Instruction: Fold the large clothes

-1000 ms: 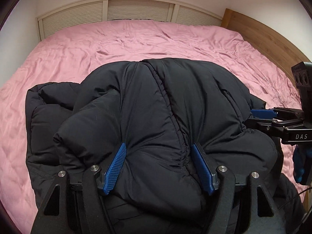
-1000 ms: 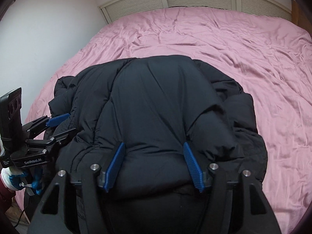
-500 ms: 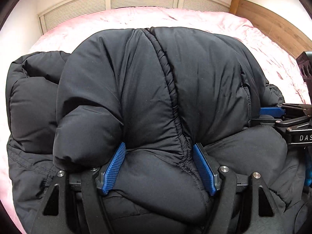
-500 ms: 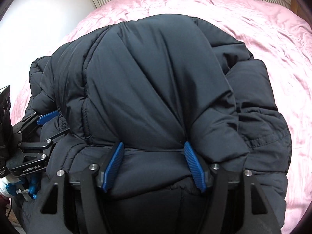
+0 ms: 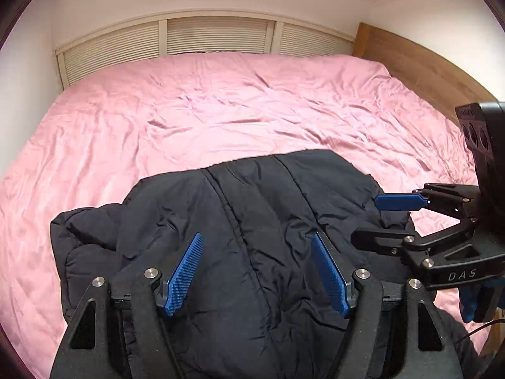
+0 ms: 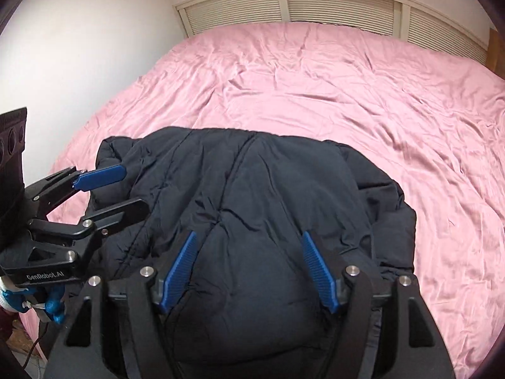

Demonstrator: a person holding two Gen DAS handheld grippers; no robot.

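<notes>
A black puffer jacket (image 5: pixel 252 221) lies bunched on the near part of a pink bedsheet (image 5: pixel 221 110), its quilted seams running away from both cameras. In the left wrist view the left claw (image 5: pixel 257 257) hangs over the jacket with its blue pads (image 5: pixel 184 273) spread wide, one to either side of a stitched seam; no fabric is pinched between them, and whether they touch the cloth cannot be told. Off to that claw's right, the right claw (image 5: pixel 383 219) shows side-on at the jacket's right edge, its jaws apart, the upper blue pad clear above the fabric and the lower black finger against it. This view alone shows a wooden headboard (image 5: pixel 426 66) along the right side of the bed.

The right wrist view (image 6: pixel 249 145) shows the same jacket from the other side. The right claw (image 6: pixel 249 263) is spread over a puffed panel, pads wide and gripping nothing. To its left, the left claw (image 6: pixel 121 188) appears side-on at the jacket's left edge, also parted. Only here does a blue-gloved hand (image 6: pixel 47 301) show beneath that tool, with a white wall (image 6: pixel 79 47) behind. A slatted cream panel (image 6: pixel 315 3) runs beyond the far edge of the bed in both views.
</notes>
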